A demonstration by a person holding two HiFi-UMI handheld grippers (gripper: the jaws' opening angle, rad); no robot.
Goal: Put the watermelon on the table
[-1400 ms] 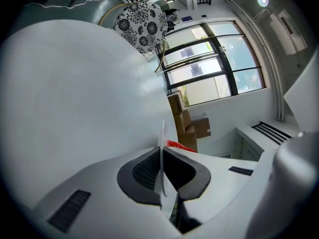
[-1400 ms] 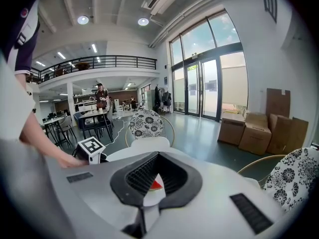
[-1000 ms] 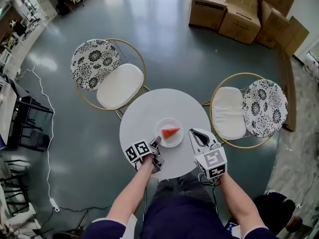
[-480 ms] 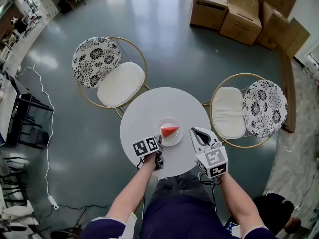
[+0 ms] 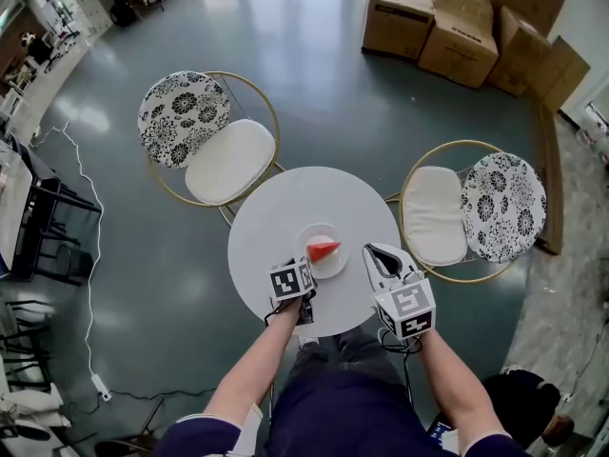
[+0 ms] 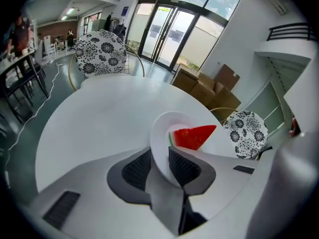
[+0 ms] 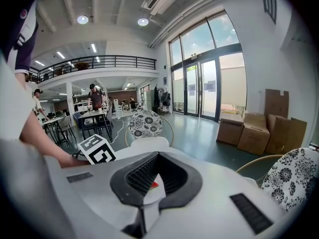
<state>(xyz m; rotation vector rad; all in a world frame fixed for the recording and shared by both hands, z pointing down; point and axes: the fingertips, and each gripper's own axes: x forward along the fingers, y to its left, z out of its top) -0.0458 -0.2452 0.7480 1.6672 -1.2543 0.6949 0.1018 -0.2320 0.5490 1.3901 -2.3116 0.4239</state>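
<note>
A red wedge of watermelon [image 5: 324, 249] [image 6: 192, 136] lies on a small white plate [image 5: 335, 236] [image 6: 162, 128] near the front of the round white table [image 5: 304, 193]. My left gripper [image 5: 305, 268] [image 6: 159, 163] points steeply down at the plate's near-left rim. Its jaws have just been opening, and the rim stands between the pads without being pinched. My right gripper [image 5: 381, 252] [image 7: 153, 176] rests open just right of the plate. Through its gap I see a strip of plate [image 7: 152, 191] and a sliver of red.
Two gold-framed chairs with floral backs flank the table, one at the far left [image 5: 205, 136] and one at the right [image 5: 476, 208]. Cardboard boxes [image 5: 457, 17] are stacked at the far right. Black tables [image 5: 29, 217] and a cable lie left. My legs are under the table's near edge.
The left gripper has rolled, swinging its marker cube right toward the plate and turning it face up. The right gripper, plate and watermelon have stayed put.
</note>
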